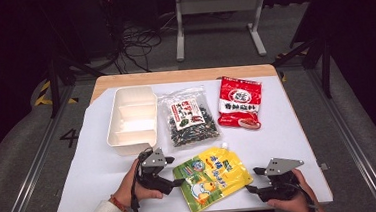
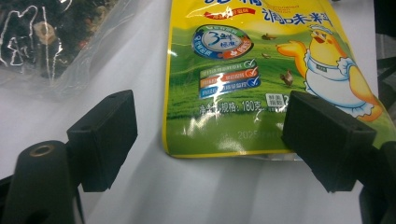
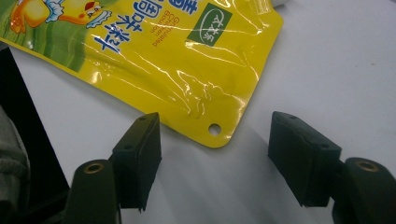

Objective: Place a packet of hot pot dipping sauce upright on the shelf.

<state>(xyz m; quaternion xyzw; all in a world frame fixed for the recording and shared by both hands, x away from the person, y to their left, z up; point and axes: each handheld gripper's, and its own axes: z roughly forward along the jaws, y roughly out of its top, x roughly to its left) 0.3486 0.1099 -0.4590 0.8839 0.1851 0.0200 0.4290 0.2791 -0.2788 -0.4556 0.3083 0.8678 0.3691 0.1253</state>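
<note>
1. Black jaws of the left claw point(image 2: 210, 135) are held apart, nothing clamped; the lower edge of the yellow pouch point(image 2: 261, 79) lies flat between them on the bench point(image 2: 196, 196).
2. At the pouch's far side, the right claw point(image 3: 215, 156) is likewise spread wide, the pouch's punched corner lying just ahead of the gap, untouched.
3. From above, the pouch point(image 1: 212, 177) is seen near the bench's front edge, between left claw point(image 1: 173, 179) and right claw point(image 1: 254, 181).
4. Farther back, a white divided tray point(image 1: 131, 117), a clear bag of dark contents point(image 1: 191, 118) and a red packet point(image 1: 239, 102) are laid in a row.
</note>
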